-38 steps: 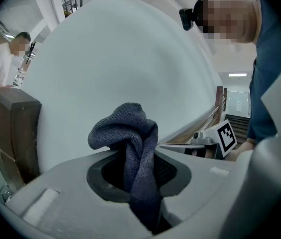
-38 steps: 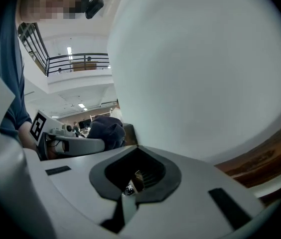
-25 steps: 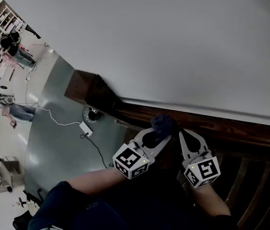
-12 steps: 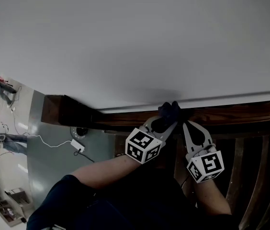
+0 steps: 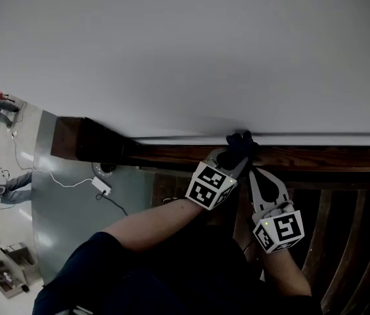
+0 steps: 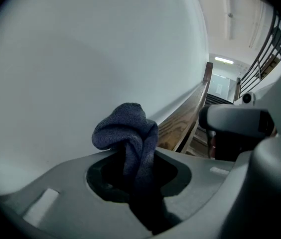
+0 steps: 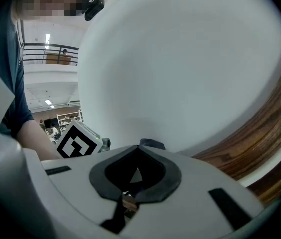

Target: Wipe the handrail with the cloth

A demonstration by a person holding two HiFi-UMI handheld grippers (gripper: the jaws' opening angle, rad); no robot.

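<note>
A dark wooden handrail [image 5: 316, 157] runs along the foot of a white wall. My left gripper [image 5: 236, 155] is shut on a bunched dark blue cloth [image 5: 239, 143], which presses on the rail's top. In the left gripper view the cloth [image 6: 130, 138] bulges out from between the jaws, with the rail [image 6: 183, 123] behind it. My right gripper [image 5: 253, 170] sits just right of the left one, below the rail, shut with nothing in it. The right gripper view shows the rail [image 7: 260, 133] curving past on the right.
The white wall [image 5: 185, 51] fills the upper part of the head view. A newel post end [image 5: 83, 140] closes the rail at left. Balusters [image 5: 316, 241] drop below the rail at right. Far below lie a floor, a white cable and box [image 5: 101, 186].
Both grippers and the cloth have moved right along the handrail, while the view has swung so that the rail now lies level.
</note>
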